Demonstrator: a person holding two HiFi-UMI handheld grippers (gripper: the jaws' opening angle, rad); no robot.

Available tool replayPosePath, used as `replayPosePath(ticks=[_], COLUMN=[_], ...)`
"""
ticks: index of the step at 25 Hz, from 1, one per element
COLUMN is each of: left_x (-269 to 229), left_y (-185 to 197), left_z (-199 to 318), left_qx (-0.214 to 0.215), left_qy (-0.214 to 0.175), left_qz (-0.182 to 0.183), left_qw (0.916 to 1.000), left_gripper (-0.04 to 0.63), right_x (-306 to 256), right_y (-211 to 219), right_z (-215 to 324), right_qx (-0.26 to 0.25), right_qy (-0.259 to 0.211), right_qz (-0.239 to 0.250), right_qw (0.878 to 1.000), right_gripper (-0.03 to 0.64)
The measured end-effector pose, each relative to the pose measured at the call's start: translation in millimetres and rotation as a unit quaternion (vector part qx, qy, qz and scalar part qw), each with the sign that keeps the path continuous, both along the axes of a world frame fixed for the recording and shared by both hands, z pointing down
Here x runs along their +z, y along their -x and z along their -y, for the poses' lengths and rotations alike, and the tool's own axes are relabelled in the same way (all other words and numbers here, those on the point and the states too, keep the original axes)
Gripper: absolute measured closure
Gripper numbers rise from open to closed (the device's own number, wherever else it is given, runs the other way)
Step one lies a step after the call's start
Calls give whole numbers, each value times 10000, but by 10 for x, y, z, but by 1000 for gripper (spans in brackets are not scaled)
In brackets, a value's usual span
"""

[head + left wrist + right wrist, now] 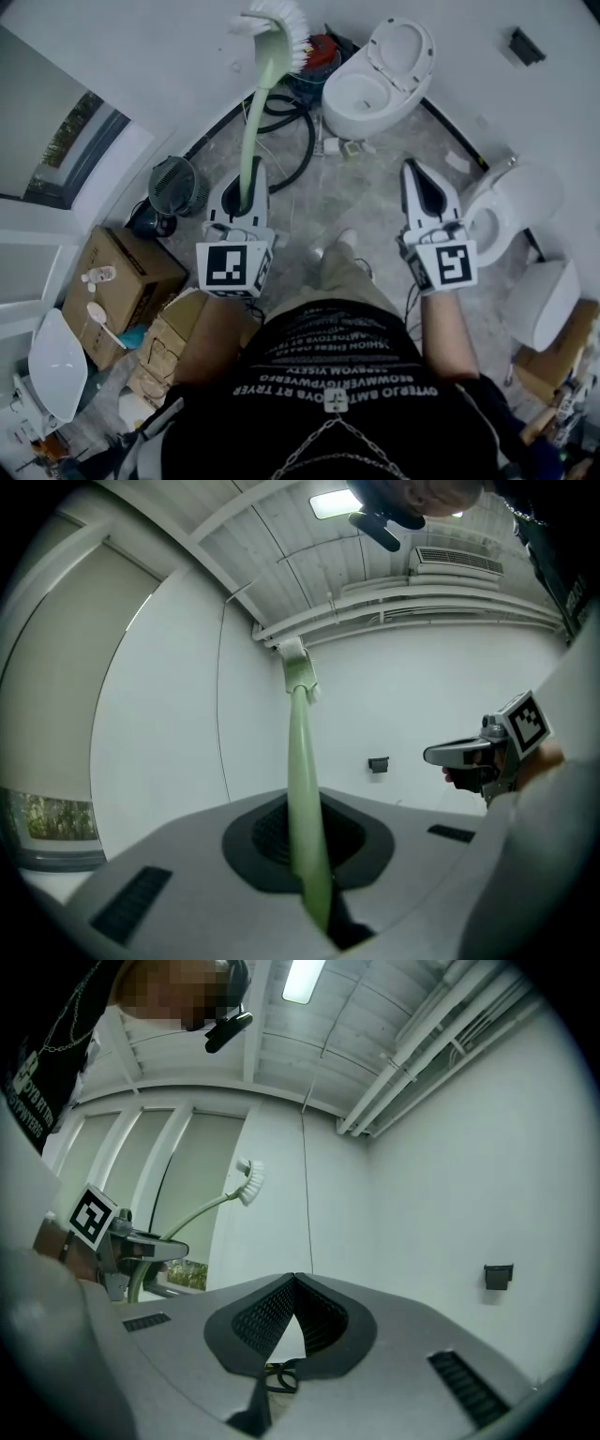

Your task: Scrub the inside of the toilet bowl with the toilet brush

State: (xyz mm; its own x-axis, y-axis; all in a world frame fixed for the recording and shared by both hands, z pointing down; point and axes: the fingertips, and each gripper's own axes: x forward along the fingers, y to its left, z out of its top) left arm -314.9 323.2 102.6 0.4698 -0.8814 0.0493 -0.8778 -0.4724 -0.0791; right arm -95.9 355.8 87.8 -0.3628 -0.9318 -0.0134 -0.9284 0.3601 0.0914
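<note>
In the head view, the left gripper (pixel 246 180) is clenched on the green handle of the brush (pixel 259 89). The white bristle head is raised at the far end, left of the toilet (pixel 367 98) and apart from it. That toilet stands by the far wall with its lid up. The right gripper (pixel 413 174) is held level beside the left, jaws together, with nothing seen in them. A 2nd toilet (pixel 518 204) is just right of it. A black hose (pixel 302 155) lies on the floor, with a fan (pixel 176 186) and a box (pixel 117 281) further left.

In the left gripper view, the brush (pixel 302 761) is gripped between the jaws of the left gripper (pixel 307 803), and its handle runs up to the bristles near the ceiling line. The right gripper (pixel 469 754) is seen at right.

In the right gripper view, the jaw tips of the right gripper (pixel 293 1279) are seen meeting, with nothing between them. The left gripper (pixel 150 1249) and the curved brush (pixel 246 1183) are seen at left.
</note>
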Motion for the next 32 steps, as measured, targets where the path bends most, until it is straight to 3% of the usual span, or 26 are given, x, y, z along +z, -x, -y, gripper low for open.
replayPosePath(ticks=[11,20,32], left_x=[94,57,-2], left_y=[-336,-726,-1108], left_z=[865,1232,1881], left_qx=[-81,104,-99], left_qy=[107,55,146], left_qz=[-51,65,126], left_qw=[9999,9999,9998], left_gripper=[595,595,595], right_x=[73,40,-34], right_y=[-410,-694,-1204], right_z=[884,1239,1777], right_qx=[73,85,58], right_qy=[120,168,131], right_qz=[-34,-36,-100], right_qw=[9999,9998,9998], right_gripper=[614,614,614])
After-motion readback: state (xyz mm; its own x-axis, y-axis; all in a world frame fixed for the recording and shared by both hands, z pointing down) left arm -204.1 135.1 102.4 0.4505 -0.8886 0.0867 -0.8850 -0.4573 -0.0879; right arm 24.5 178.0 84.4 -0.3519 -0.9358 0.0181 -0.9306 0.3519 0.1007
